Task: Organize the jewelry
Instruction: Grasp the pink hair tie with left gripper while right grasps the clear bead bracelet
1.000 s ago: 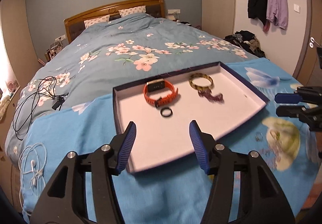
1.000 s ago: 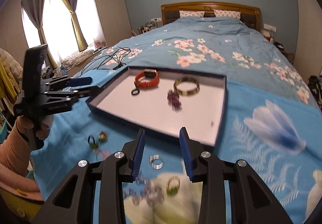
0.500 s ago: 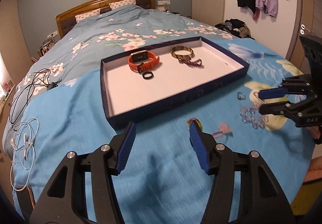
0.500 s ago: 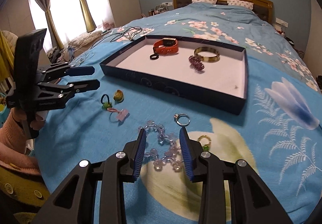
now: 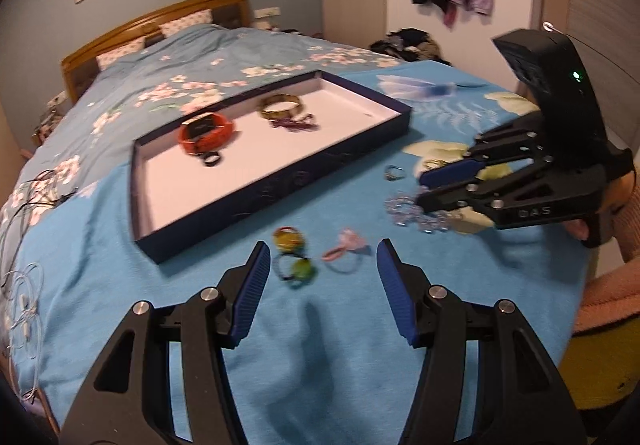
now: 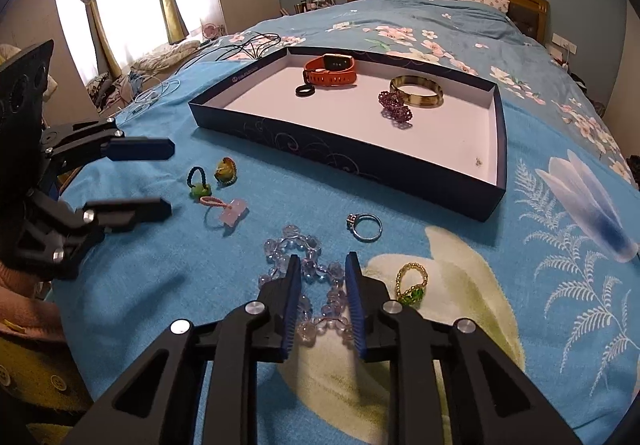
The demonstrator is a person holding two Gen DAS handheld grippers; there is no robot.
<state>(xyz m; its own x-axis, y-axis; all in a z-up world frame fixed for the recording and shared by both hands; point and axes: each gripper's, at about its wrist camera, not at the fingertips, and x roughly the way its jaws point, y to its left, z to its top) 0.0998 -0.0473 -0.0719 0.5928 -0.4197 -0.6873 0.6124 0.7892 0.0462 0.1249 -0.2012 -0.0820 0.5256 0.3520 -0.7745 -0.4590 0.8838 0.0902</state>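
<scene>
A bedroom was seen, with a bed [image 6: 460,21] under a blue floral cover, and a blue cloth [image 6: 540,285] spread over its near end. On the cloth lay a shallow tray [image 6: 340,155] in which a watch [image 6: 331,71], a black ring [image 6: 305,90], a bangle [image 6: 417,97] and a purple bracelet [image 6: 396,109] were already placed. Loose pieces were left on the cloth on the near side of the tray.

The right gripper [image 6: 320,285] was pointed steeply down over a clear bead bracelet [image 6: 304,269]. Its jaws were closing with part of the loop between them, though firm contact of the pads could not be confirmed. The bracelet was stretched near to far, roughly along the line of the fingers, so only its near part was straddled. A silver ring [image 6: 365,227] lay just beyond to the right, and a green ring [image 6: 412,285] just right of the jaws.

The left gripper [image 5: 320,273] was held open and empty above three small ties [image 5: 298,269], well left of the beads. The right gripper was judged the nearer to the bracelet, and the tray lay straight beyond it.
</scene>
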